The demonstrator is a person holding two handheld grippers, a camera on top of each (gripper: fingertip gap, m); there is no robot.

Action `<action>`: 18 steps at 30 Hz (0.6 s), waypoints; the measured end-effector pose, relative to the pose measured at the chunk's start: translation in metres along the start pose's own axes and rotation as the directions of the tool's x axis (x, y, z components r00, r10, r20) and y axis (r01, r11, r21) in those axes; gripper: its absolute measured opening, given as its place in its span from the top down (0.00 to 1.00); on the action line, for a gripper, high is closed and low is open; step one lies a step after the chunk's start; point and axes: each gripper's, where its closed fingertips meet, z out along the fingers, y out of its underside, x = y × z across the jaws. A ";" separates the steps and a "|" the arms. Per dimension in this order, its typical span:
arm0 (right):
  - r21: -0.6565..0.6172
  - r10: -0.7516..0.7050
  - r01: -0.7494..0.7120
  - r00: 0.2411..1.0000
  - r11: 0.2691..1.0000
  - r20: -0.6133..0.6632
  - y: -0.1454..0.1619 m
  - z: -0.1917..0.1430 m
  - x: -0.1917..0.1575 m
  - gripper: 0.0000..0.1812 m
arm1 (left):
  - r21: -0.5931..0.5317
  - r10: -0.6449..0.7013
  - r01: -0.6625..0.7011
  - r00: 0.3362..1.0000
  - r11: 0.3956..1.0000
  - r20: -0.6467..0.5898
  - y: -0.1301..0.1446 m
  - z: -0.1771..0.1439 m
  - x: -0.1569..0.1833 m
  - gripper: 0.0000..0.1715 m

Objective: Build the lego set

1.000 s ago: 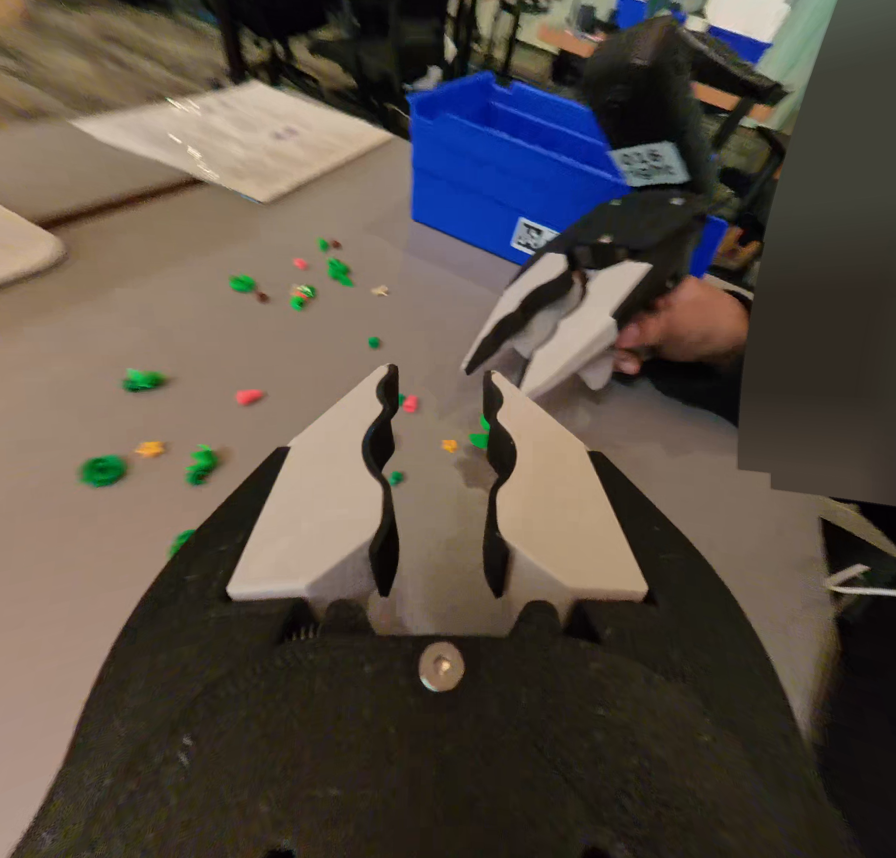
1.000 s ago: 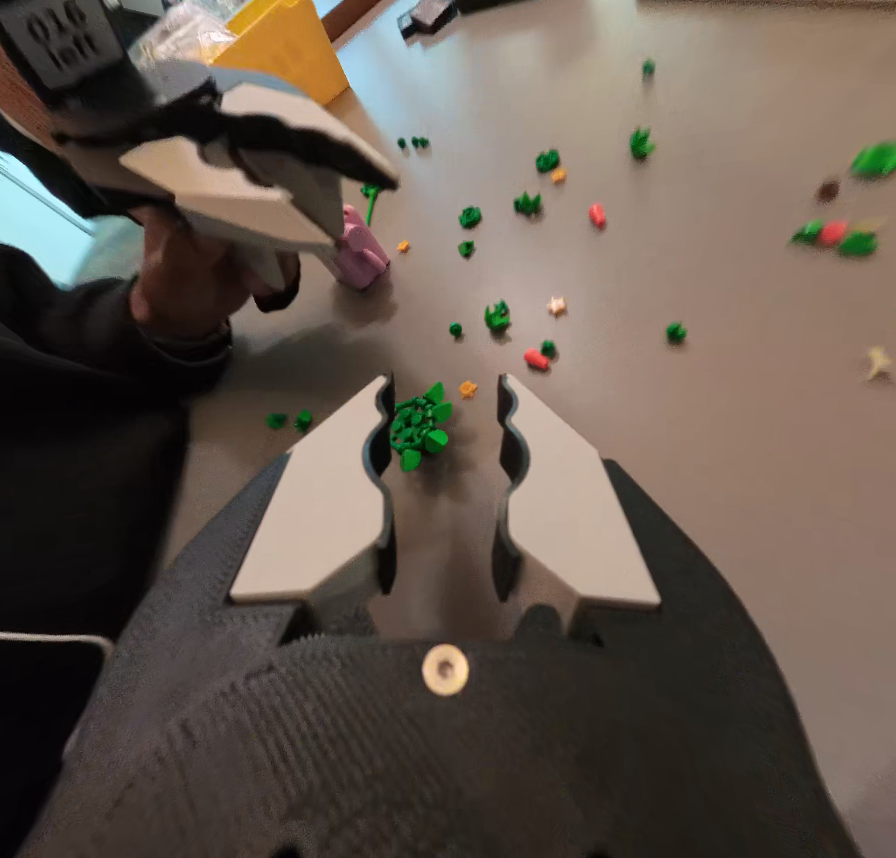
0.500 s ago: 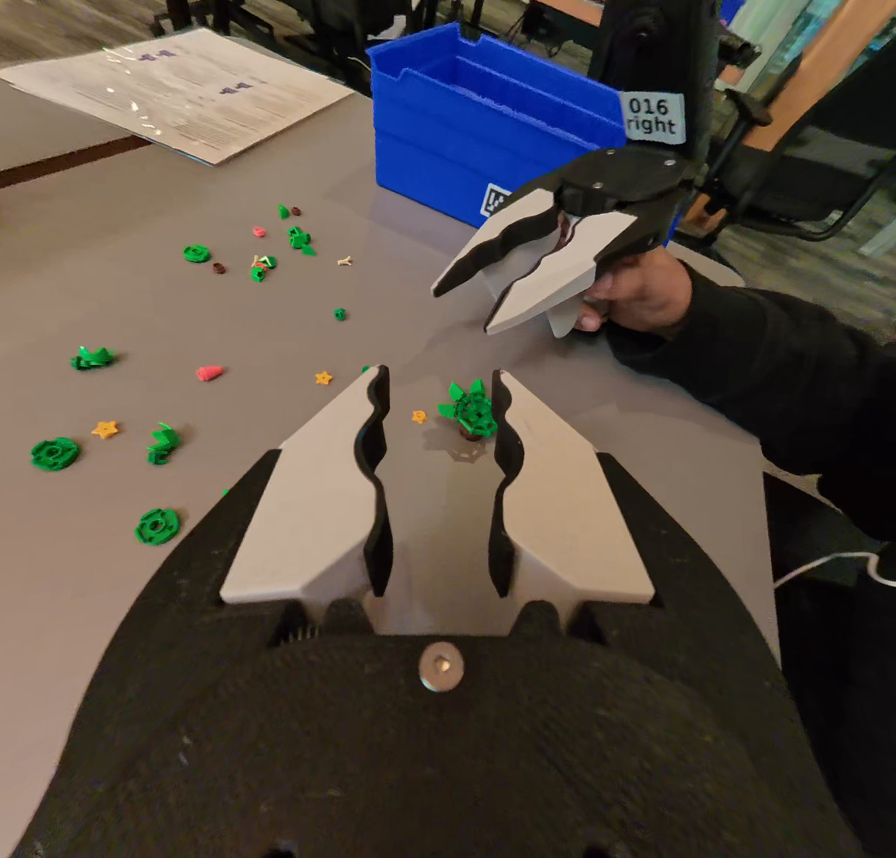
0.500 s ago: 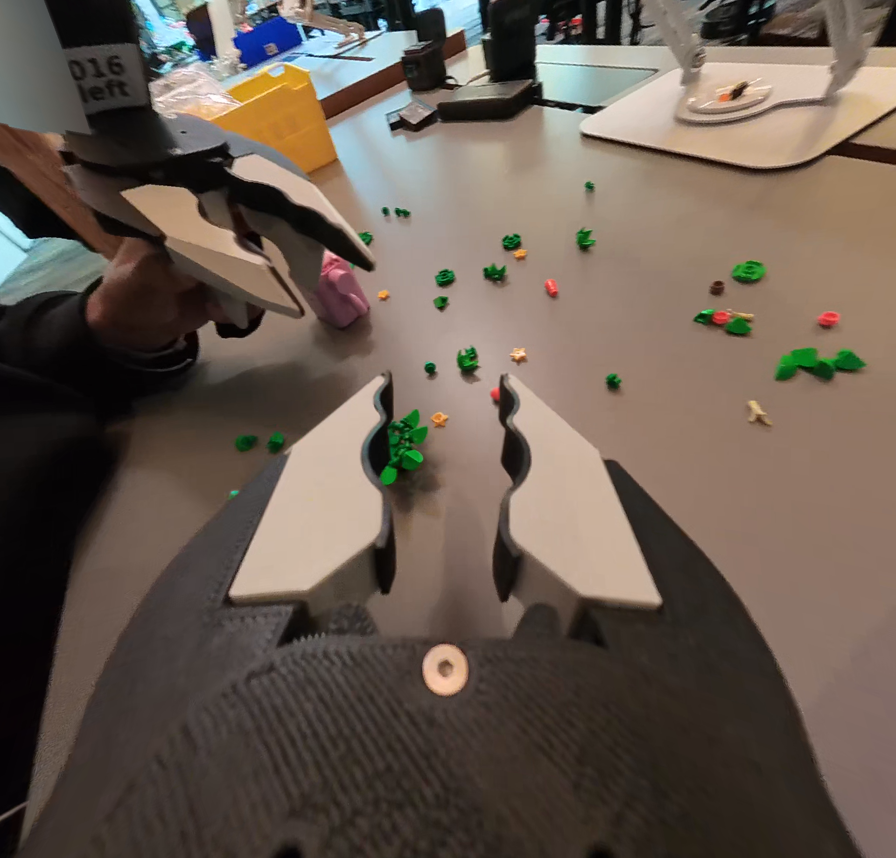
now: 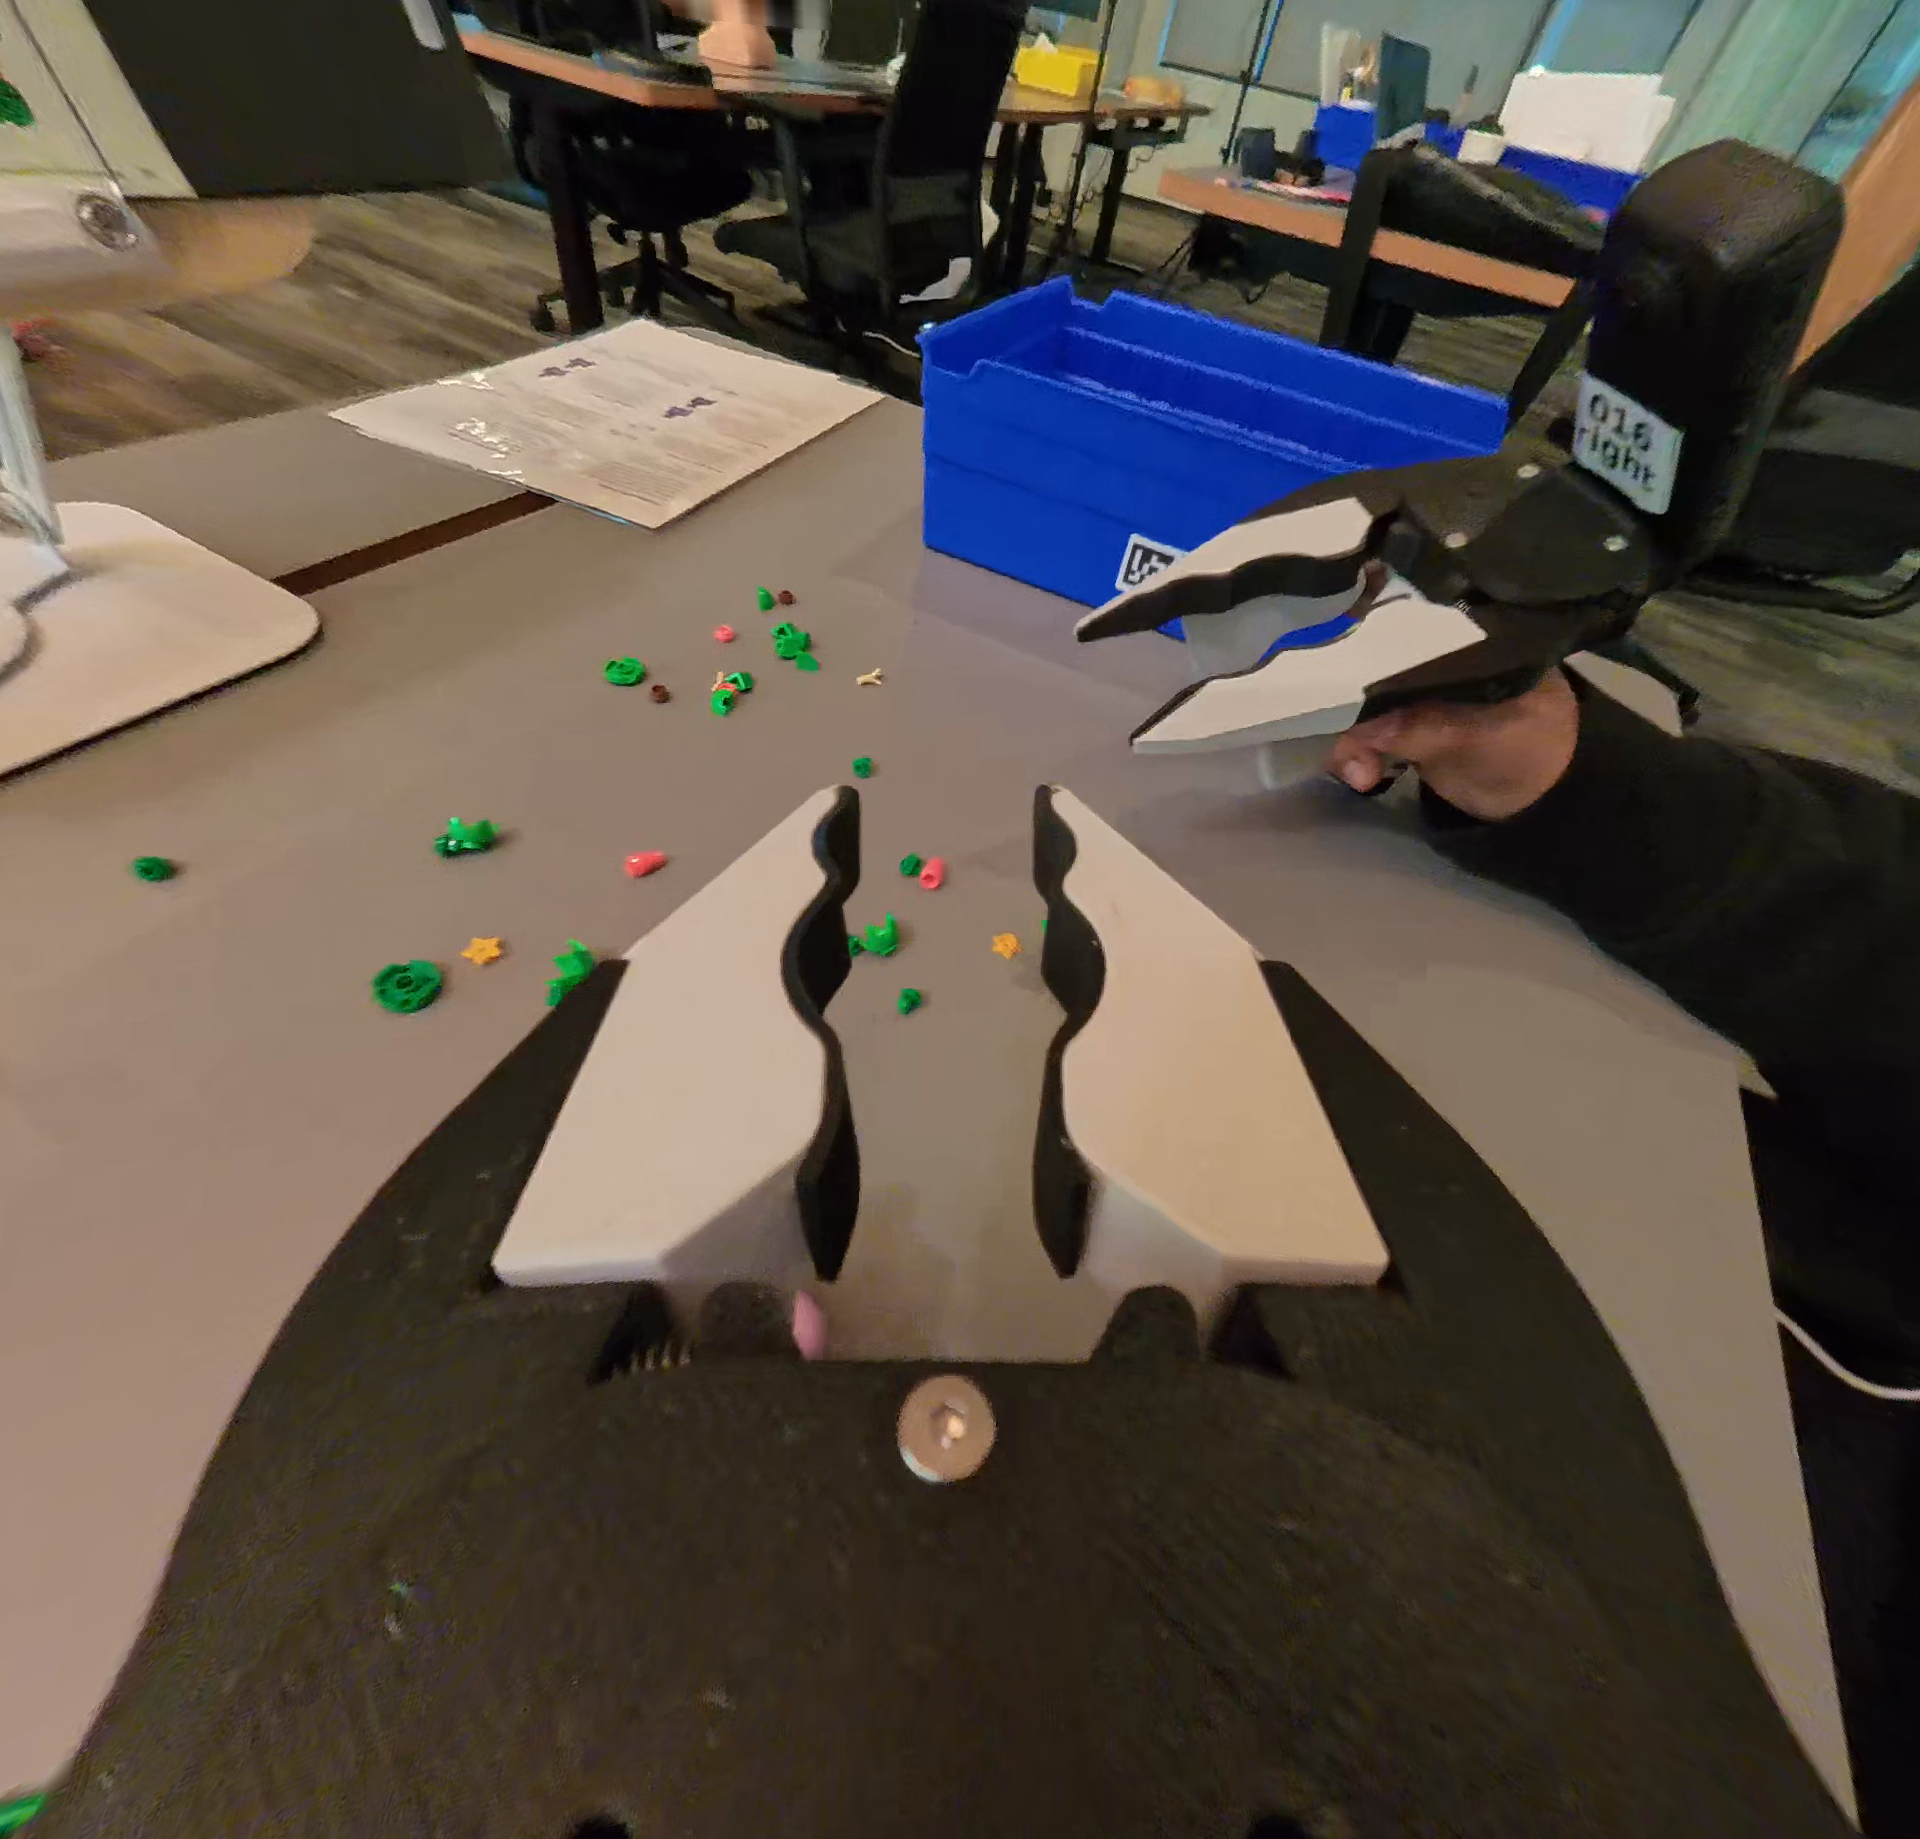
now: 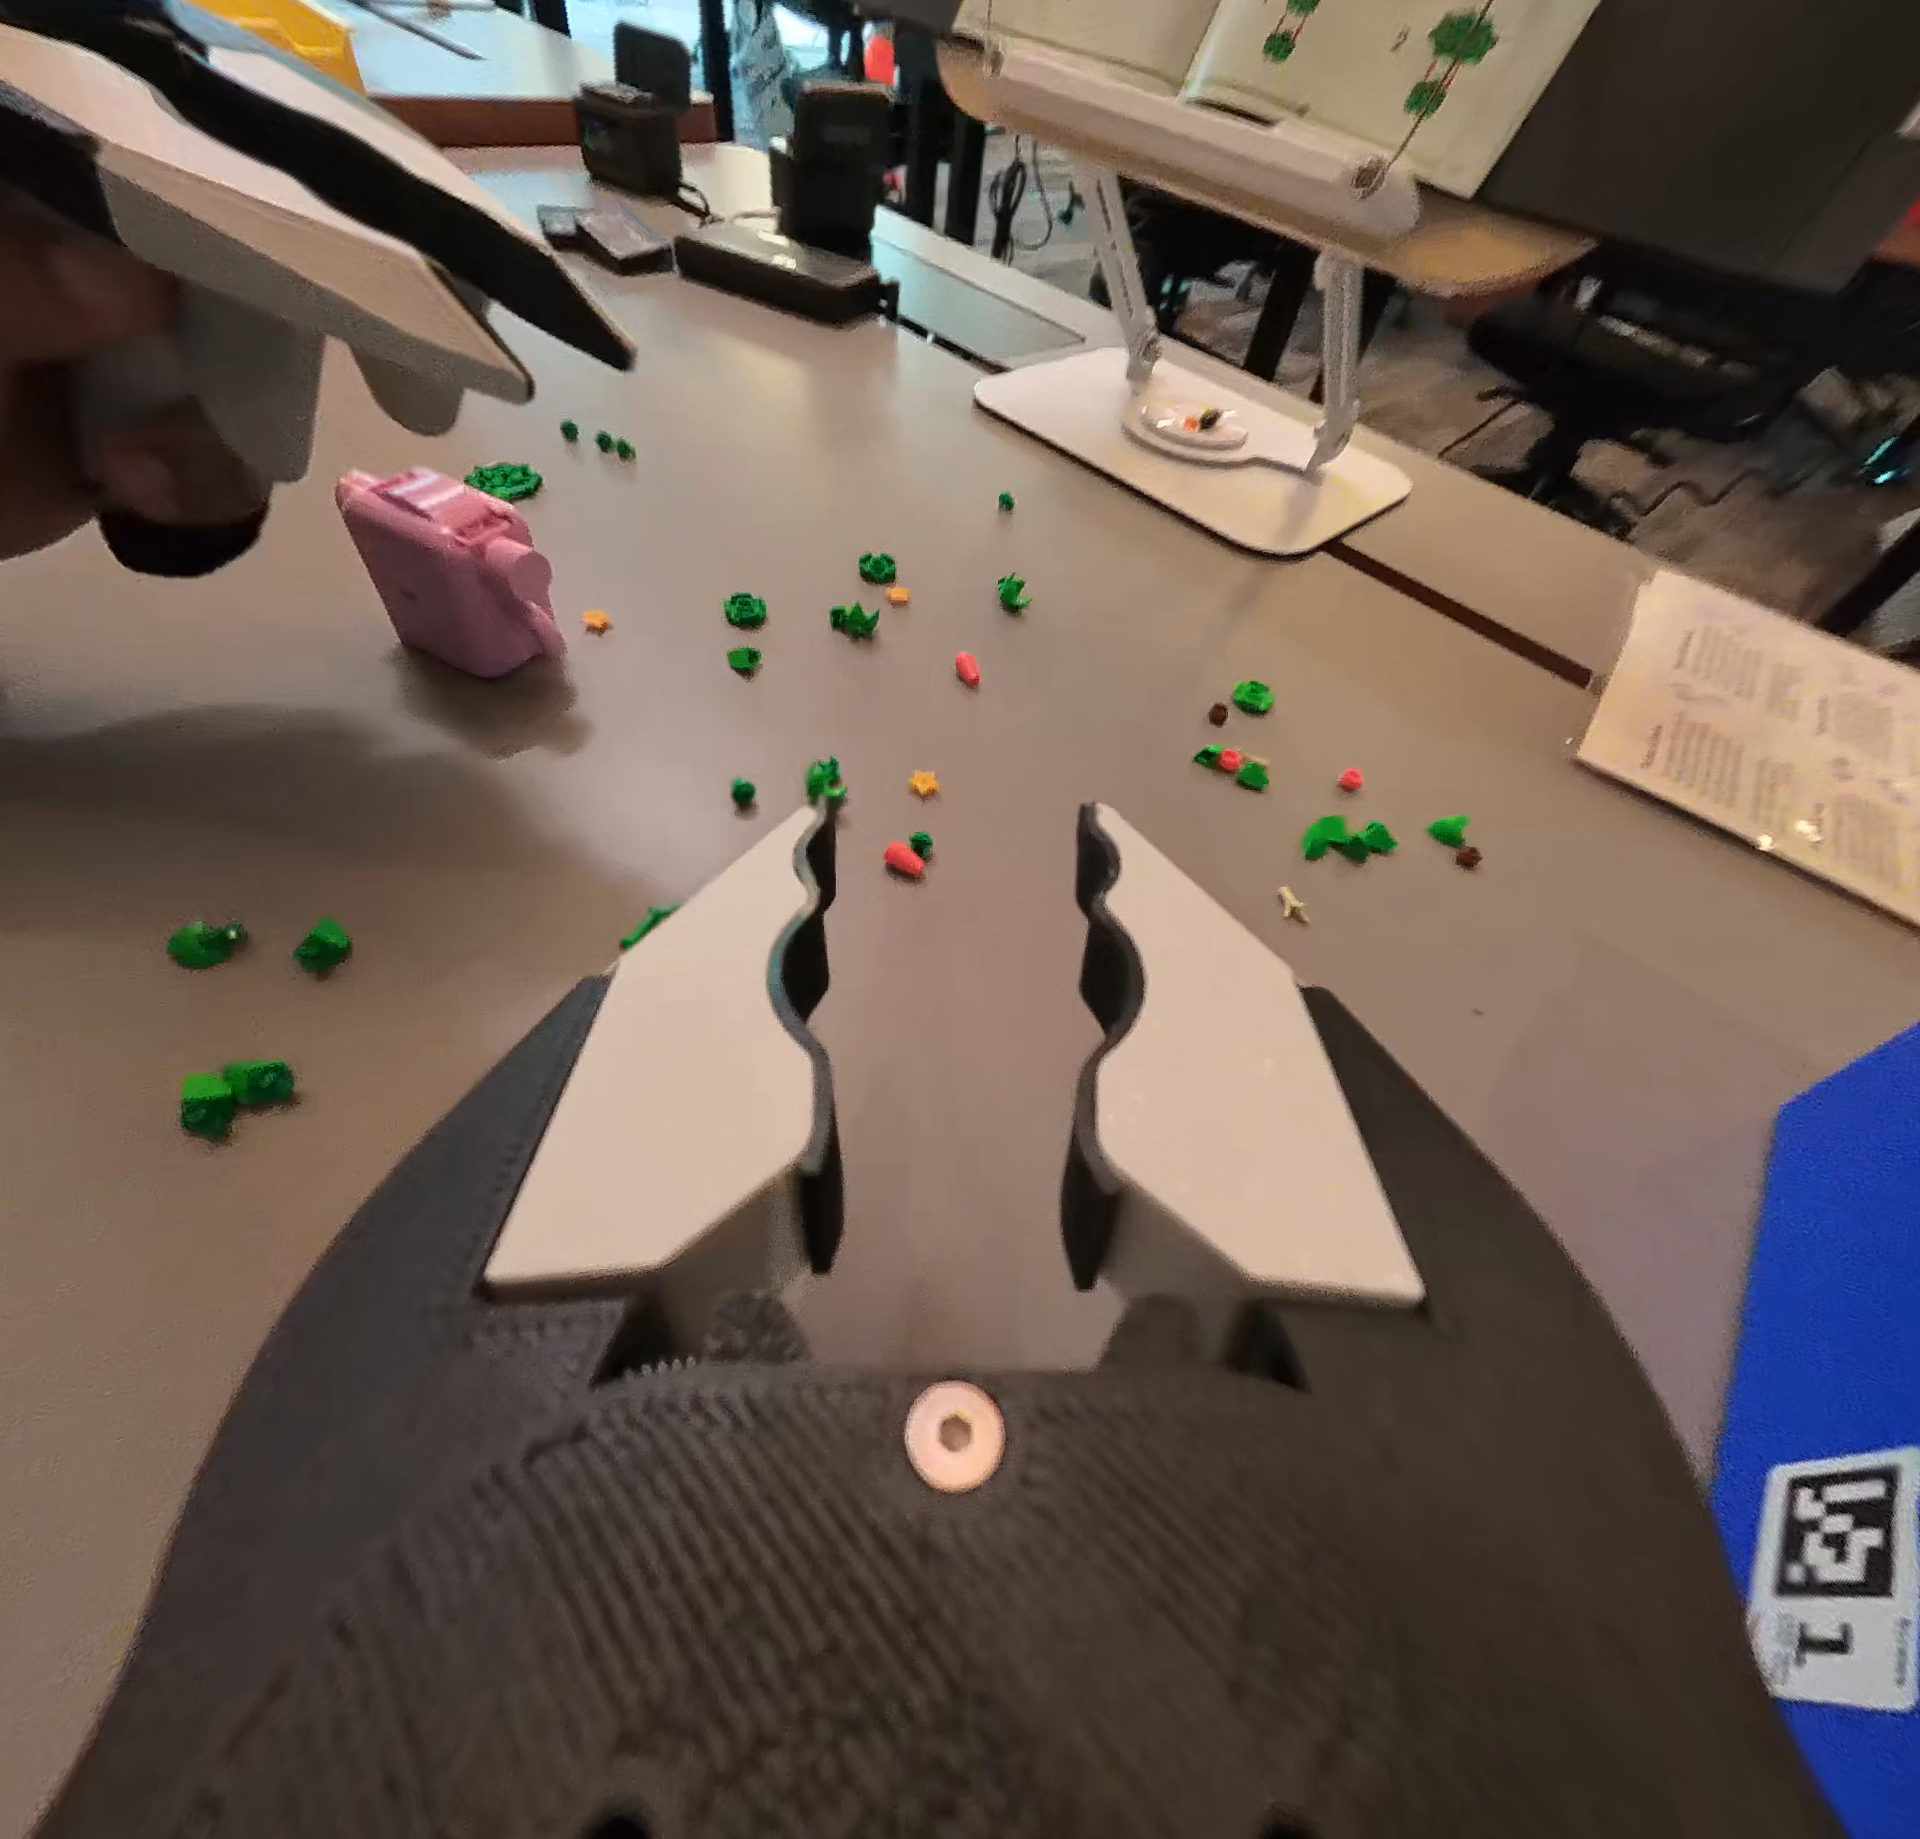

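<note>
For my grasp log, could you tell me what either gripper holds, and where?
Nothing: the left gripper and right gripper are both open and empty.

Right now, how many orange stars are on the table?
3 orange stars: one beside the pink block, one farther back, one ahead of the right gripper. Others may be hidden.

Each handheld tool is a rough, black, 3D-printed body that fans out toward the camera, with a round silver screw set in its middle. The left gripper carries two pale grey wedge-shaped fingers lined inside with wavy black pads. The right gripper has the same grey wedges and scalloped black inner edges, and its shell shows a ribbed print texture. Seen from the left wrist view, the right tool has a tall black housing bearing a small white label, and a black long sleeve covers the arm behind it.
</note>
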 end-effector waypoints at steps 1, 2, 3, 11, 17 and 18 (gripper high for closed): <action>0.022 -0.001 0.001 1.000 1.000 -0.009 -0.005 0.000 -0.001 0.75 | -0.005 0.010 -0.010 1.000 1.000 0.011 0.000 -0.004 -0.004 0.83; 0.048 0.003 -0.002 1.000 0.999 -0.010 -0.012 -0.001 -0.003 0.74 | -0.001 0.021 -0.021 0.999 1.000 0.032 -0.001 -0.010 -0.010 0.84; 0.074 0.012 -0.011 1.000 0.997 -0.003 -0.021 -0.001 -0.005 0.74 | 0.006 0.032 -0.033 0.998 0.999 0.055 -0.004 -0.017 -0.018 0.84; 0.258 -0.010 -0.002 0.999 0.966 0.046 -0.110 0.029 0.002 0.85 | -0.028 0.134 -0.132 0.968 0.991 0.212 -0.033 -0.051 -0.083 1.00; 0.128 -0.068 0.048 0.985 0.991 0.157 -0.084 0.080 0.011 1.00 | -0.004 0.082 -0.083 0.977 0.997 0.196 -0.001 -0.054 -0.100 1.00; 0.088 -0.065 0.052 0.985 0.995 0.161 -0.069 0.083 0.012 1.00 | -0.001 0.082 -0.084 0.977 0.996 0.197 0.000 -0.056 -0.102 1.00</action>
